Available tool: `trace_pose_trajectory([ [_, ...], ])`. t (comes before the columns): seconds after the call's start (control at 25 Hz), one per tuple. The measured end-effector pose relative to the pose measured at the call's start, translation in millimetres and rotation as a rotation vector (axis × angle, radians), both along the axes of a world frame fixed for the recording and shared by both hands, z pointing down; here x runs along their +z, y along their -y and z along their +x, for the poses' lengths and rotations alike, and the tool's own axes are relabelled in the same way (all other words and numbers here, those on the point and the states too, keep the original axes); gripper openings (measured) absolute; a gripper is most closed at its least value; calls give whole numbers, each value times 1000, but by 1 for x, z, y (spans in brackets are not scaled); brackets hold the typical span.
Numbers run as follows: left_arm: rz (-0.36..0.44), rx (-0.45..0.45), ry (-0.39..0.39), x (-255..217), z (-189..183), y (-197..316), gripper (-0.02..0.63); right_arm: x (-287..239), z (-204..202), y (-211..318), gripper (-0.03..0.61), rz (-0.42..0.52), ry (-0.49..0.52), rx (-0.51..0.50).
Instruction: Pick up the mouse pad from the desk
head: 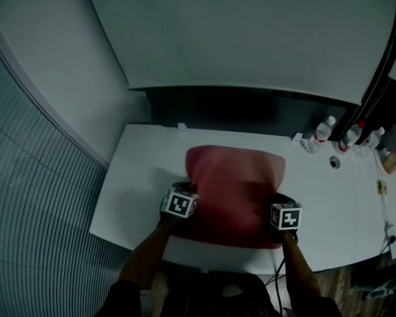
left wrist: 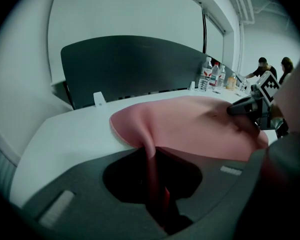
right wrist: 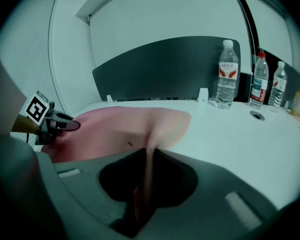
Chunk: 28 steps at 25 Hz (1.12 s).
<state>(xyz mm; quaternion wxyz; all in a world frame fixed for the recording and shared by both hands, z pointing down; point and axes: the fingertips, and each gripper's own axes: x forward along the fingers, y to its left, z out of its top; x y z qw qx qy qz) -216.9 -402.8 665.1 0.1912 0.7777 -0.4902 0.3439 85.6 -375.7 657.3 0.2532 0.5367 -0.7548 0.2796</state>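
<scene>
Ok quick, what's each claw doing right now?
Left claw: shut on the mouse pad.
Right claw: shut on the mouse pad.

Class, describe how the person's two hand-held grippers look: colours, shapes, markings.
The left hand-held gripper and right hand-held gripper are dark grey with broad moulded jaws. Each carries a cube bearing black-and-white square markers.

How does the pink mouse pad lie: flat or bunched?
Bunched: left gripper and right gripper each pinch the mouse pad into a raised fold.
</scene>
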Motion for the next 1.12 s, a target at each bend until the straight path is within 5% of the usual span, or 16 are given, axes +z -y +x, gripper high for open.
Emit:
trace_pose_trajectory([
  [1.12,161,43,-94,-80,14,-21,63,-72,-15,-17,57,201,-42,23],
])
